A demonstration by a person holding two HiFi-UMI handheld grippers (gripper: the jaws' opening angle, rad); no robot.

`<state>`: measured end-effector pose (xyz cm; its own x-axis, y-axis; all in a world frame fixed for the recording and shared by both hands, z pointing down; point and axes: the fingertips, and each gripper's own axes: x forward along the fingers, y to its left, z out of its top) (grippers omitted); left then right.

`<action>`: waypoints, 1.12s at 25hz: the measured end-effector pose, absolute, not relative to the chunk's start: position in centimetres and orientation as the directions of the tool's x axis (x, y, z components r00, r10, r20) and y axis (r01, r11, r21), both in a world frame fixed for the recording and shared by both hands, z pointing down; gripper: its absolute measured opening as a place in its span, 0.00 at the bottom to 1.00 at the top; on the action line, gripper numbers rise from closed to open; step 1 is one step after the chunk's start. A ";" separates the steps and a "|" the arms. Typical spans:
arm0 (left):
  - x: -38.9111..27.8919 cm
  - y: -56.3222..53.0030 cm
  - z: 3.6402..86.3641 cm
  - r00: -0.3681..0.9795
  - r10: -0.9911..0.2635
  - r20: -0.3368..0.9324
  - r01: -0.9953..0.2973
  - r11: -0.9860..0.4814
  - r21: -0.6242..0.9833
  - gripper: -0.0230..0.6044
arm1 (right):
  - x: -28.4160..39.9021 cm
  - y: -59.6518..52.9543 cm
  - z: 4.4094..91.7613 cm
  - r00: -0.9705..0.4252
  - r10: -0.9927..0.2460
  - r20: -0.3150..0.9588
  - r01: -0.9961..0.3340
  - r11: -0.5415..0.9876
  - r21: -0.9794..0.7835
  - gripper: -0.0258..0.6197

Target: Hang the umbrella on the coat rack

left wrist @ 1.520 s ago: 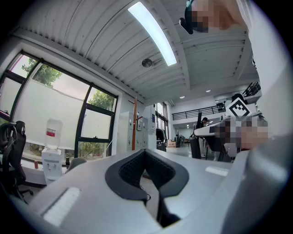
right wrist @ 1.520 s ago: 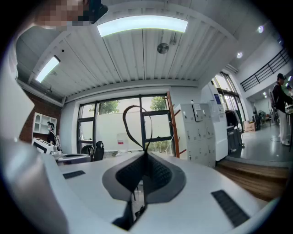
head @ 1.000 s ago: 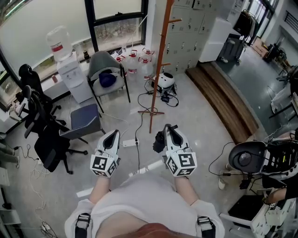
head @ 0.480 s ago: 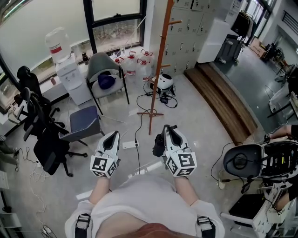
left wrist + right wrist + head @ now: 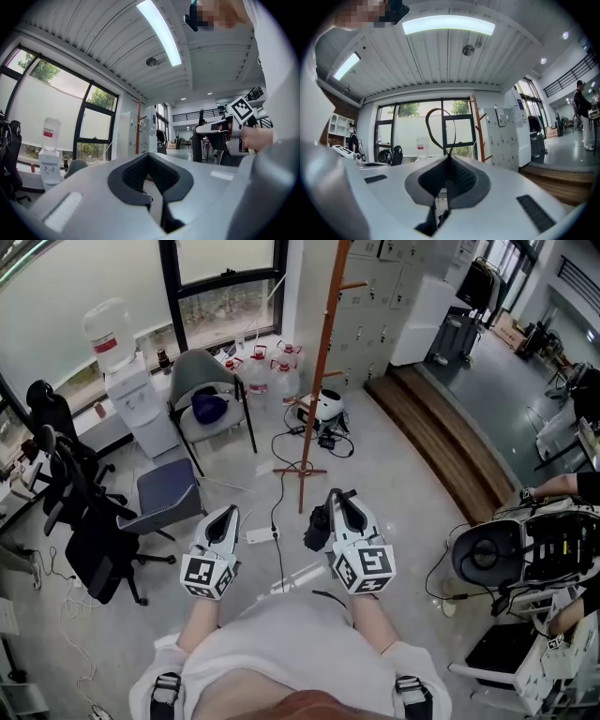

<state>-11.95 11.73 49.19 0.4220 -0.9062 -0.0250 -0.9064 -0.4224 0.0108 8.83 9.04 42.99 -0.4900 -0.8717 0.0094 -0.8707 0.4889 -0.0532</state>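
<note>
- The right tongs (image 5: 337,495) are clenched on a thin black loop (image 5: 437,125), which arcs up out of the closed tips in the right gripper view.
- The umbrella (image 5: 319,528), black and folded, hangs at the inner side of the right tongs. It is on the near side of the rack (image 5: 322,352), apart from it and on none of its pegs.
- The left tongs (image 5: 227,512) are clenched too, pads meeting at the tip with nothing between them. They are held level beside the right pair, further left of the rack.
- Each pair carries its marker cube at the rear, with the person's forearms behind.
- The rack is an orange-brown pole with short pegs up its length. It stands on crossed feet on the floor (image 5: 403,484), straight ahead of the right tongs.
- A white power strip (image 5: 260,534) lies on the floor between the two tongs, nearer than the rack's feet. A black cable runs from it past those feet.
- Behind the rack's foot sit a round white thing (image 5: 326,406) and a tangle of cables.
- Left of the rack stands a grey chair (image 5: 202,390) with a blue bundle on its seat.
- Clear jugs (image 5: 267,371) with red caps are clustered between that chair and the rack.
- Further left of the rack are a water dispenser (image 5: 131,399) and black office chairs (image 5: 80,512).
- Right of the rack run grey lockers (image 5: 375,296) and a wooden step (image 5: 441,437).
</note>
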 end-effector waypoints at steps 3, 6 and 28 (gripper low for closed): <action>-12.6 11.4 49.2 0.433 -0.901 -0.020 -0.901 -0.433 0.002 0.05 | 8.4 8.6 42.7 -0.478 -0.878 0.002 -0.877 0.477 -0.051 0.06; -13.2 10.7 49.0 0.435 -0.900 -0.021 -0.900 -0.436 0.001 0.05 | 8.1 7.8 42.5 -0.472 -0.881 0.000 -0.880 0.472 -0.048 0.06; -13.7 -2.5 50.4 0.370 -0.929 0.019 -0.929 -0.370 0.001 0.05 | 7.3 -6.9 43.3 -0.537 -0.843 -0.004 -0.842 0.537 -0.056 0.06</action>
